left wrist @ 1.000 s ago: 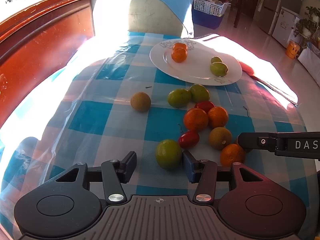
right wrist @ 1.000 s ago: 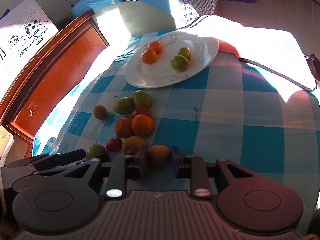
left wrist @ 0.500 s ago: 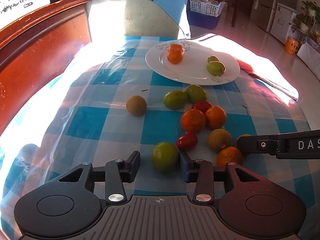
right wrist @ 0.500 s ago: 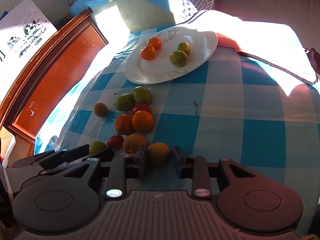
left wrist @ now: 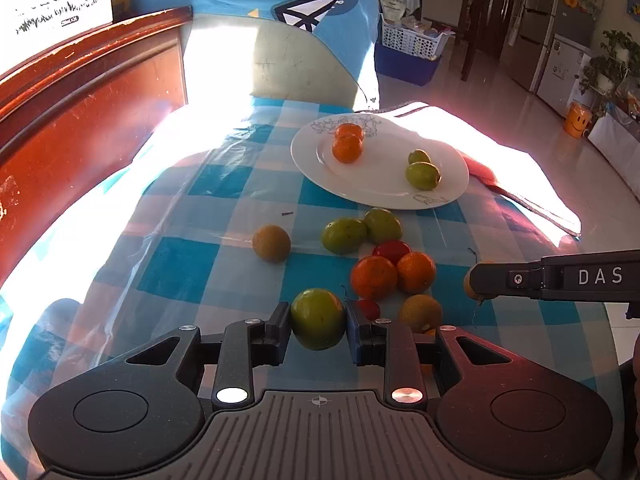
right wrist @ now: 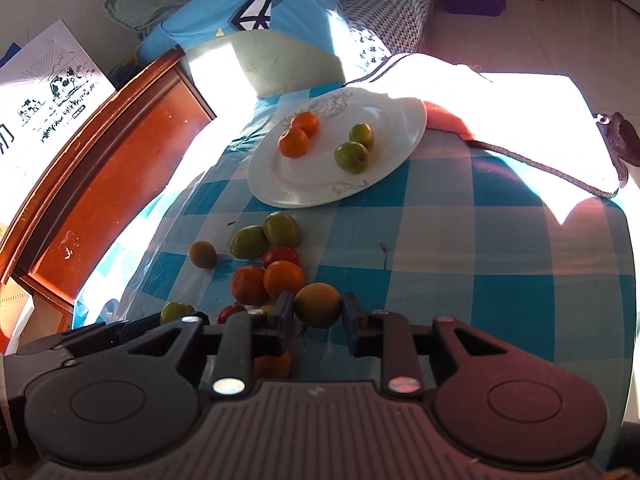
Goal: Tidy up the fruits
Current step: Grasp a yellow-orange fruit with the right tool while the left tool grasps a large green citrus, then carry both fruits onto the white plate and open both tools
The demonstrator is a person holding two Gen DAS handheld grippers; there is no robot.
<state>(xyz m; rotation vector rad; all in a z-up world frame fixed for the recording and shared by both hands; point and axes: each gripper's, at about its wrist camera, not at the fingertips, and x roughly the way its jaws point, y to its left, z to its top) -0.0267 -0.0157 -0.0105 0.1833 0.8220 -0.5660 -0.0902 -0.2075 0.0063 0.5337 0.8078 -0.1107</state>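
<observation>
You are at the pick-up step of sorting the loose fruit onto the white plate [left wrist: 380,196], with a fruit taken in each hand and neither yet carried across. Your left gripper [left wrist: 318,330] has its jaws closing on the green fruit [left wrist: 318,318], the pads touching both its sides at the near edge of the pile. Your right gripper [right wrist: 318,314] is clamped on a yellow-orange fruit [right wrist: 318,304], its jaws drawn in snug against it. In the left wrist view the plate lies toward 12 o'clock from the pile on the checked counter [left wrist: 180,272], and it already carries two oranges [left wrist: 347,142] at its far left and two green fruits [left wrist: 422,170] at its right, so like seems to be going with like. The next move calls for lifting each fruit clear of its neighbours, since a small red fruit [left wrist: 368,308] sits just beside the left jaws at 3 o'clock and an orange [right wrist: 284,278] touches or nearly touches the right-hand fruit at 10 o'clock. Then carry the green one toward the greens and, judging by colour, the other toward the oranges. Keep the two grippers apart as you travel; they are close side by side now.
</observation>
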